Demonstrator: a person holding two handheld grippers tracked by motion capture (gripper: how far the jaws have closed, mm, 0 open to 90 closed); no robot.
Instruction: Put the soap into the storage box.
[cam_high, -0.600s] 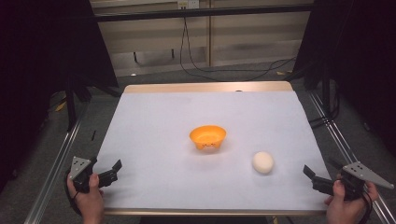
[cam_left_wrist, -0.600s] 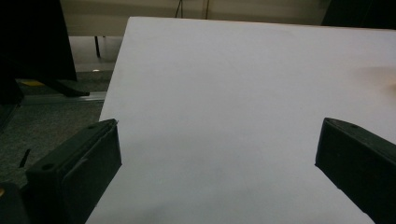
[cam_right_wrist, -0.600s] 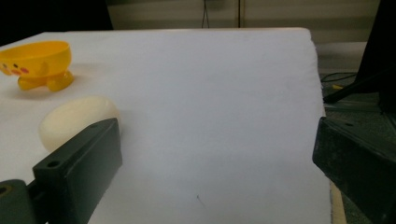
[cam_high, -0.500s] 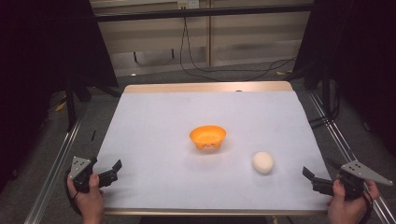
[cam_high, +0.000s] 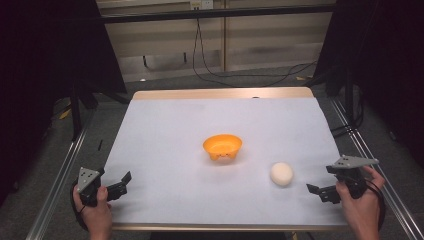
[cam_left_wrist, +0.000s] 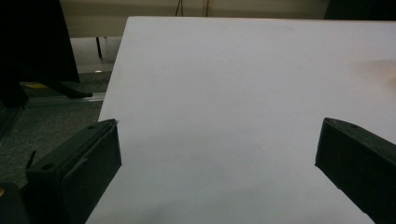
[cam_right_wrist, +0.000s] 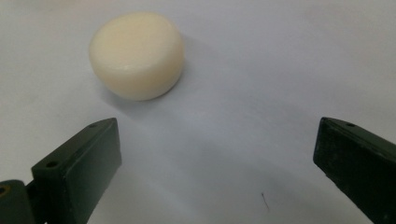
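A white sheet covers the bench (cam_high: 165, 145), whose wooden edge shows along the near and far sides. At the near corners a person's hands come in. The left gripper (cam_high: 121, 184) sits at about 7 o'clock of the sheet, level, its jaws released and spread wide over bare white surface with nothing between them. The right gripper (cam_high: 316, 191) sits at about 4 o'clock, aimed toward 10 o'clock, jaws likewise released and empty. Just ahead of it, near but apart, lies the cream round puck (cam_right_wrist: 137, 54), flat on the sheet. Farther in, at the middle, stands an orange bowl (cam_high: 222, 146), upright and well apart from the puck. Beyond the bench, black cables (cam_high: 210, 55) hang against a pale wall, with dark curtains on either side.
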